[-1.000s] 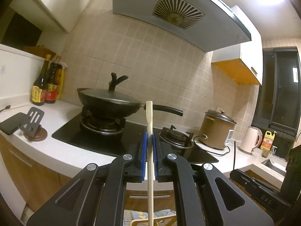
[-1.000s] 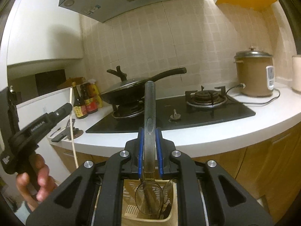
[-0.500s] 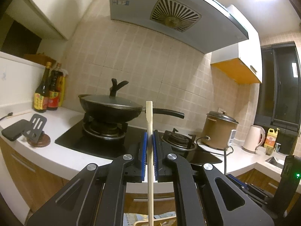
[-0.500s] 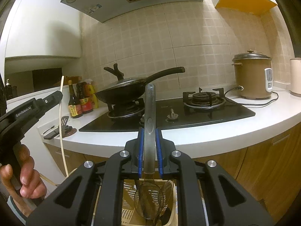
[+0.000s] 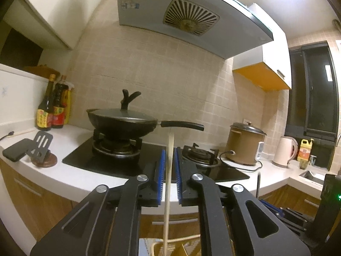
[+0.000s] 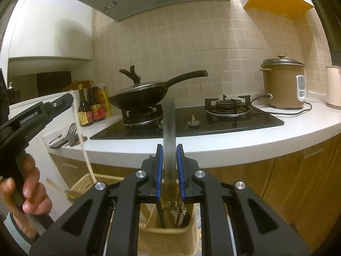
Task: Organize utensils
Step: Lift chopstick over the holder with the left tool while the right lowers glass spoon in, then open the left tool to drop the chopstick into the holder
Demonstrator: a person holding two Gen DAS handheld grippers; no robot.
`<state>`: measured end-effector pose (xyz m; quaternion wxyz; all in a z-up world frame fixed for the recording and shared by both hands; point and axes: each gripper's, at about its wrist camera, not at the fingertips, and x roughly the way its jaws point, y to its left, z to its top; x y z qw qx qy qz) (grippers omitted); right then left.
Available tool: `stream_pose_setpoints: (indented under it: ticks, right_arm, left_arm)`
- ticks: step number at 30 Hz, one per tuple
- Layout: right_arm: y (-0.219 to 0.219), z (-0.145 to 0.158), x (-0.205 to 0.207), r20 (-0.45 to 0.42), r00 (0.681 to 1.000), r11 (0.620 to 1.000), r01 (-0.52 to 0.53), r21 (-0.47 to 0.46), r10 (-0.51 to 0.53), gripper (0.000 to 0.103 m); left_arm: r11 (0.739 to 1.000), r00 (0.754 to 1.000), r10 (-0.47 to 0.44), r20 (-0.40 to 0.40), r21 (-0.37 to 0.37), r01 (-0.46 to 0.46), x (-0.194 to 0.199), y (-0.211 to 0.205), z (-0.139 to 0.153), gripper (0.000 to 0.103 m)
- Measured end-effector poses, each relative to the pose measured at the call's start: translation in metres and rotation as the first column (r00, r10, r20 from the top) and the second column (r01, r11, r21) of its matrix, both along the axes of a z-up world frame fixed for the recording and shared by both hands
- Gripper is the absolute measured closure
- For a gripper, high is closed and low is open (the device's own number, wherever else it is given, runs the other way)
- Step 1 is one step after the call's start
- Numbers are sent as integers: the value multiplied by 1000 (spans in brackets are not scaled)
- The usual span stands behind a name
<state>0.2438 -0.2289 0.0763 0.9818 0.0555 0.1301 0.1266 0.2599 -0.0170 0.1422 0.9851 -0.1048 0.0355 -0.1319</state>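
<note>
Wooden pale chopstick [image 5: 168, 183], light and stiff, slips between the opening left tool [image 5: 168, 177]; right tool [image 6: 169, 170] pinches the slick steel spoon handle [image 6: 169, 140] mid-shaft over the beige plastic caddy [image 6: 168, 232].

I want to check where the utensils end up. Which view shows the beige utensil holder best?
The right wrist view: the utensil holder shows its front wall, rim and utensils inside, below the tongs. The left wrist view catches only part of its rim at the bottom edge.
</note>
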Motion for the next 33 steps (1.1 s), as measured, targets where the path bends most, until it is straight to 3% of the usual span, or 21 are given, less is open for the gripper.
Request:
stream_pose_setpoints:
  ticks: [2,4,10,18,22,26,30,33]
  right_arm:
    - [-2,0,-8,-18,1000,1000,-19,4,20,83]
    - [-4,1,-19,-15,1000,1000,-19,5,19,76]
    - [-15,11,-52,-27,1000,1000,-15,17,15,75]
    - [-15,25,-97,-72,997,1000,-26,5,26,75]
    - [-8,30,-124,-80,997,1000,-23,-15,21,75]
    - [5,34,-148,-110,993,998,-39,-46,34,75]
    - [18,22,-152,-254,965,995,-84,-45,70,75]
    - [25,-6,-135,-440,892,992,-125,-16,105,75]
  left_arm:
    - [1000,1000,-19,-16,-10,18,-4,2,-1,78]
    - [999,999,-31,-26,-17,31,-10,6,0,76]
    - [998,997,-62,-35,-2,62,-40,15,10,65]
    - [996,994,-88,-71,26,91,-79,24,27,63]
    - [993,983,-104,-149,40,111,-98,31,23,61]
    - [986,973,-100,-207,108,124,-116,31,13,61]
    - [971,952,-86,-295,188,145,-126,27,0,60]
    - [954,899,-89,-429,224,201,-123,25,-27,54]
